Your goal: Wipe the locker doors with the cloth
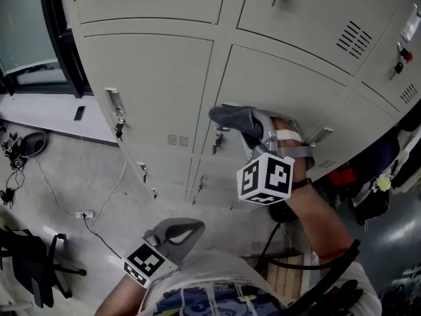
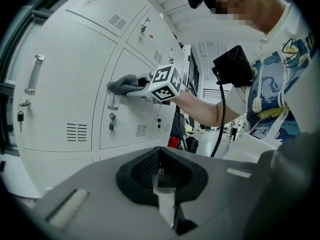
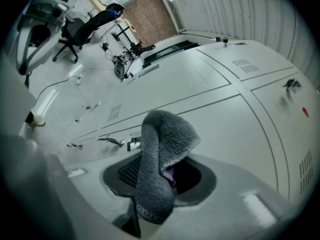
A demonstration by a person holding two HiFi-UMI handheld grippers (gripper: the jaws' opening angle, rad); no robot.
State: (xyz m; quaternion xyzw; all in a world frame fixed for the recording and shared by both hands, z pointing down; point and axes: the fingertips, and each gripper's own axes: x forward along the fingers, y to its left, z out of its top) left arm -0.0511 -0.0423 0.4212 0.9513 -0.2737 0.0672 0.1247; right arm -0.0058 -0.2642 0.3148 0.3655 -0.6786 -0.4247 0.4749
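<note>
Our left gripper (image 1: 194,229) hangs low by our waist, jaws closed on nothing, well apart from the pale grey metal locker doors (image 1: 158,84). Our right gripper (image 1: 250,135), arm stretched forward, clamps the dark grey terry cloth (image 1: 233,118), which bulges beyond the jaws, seemingly against a door. We judge wiping is in hand; next we need a steady sweep across the panel.

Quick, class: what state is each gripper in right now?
Left gripper: shut, holding nothing.
Right gripper: shut on the grey cloth.
</note>
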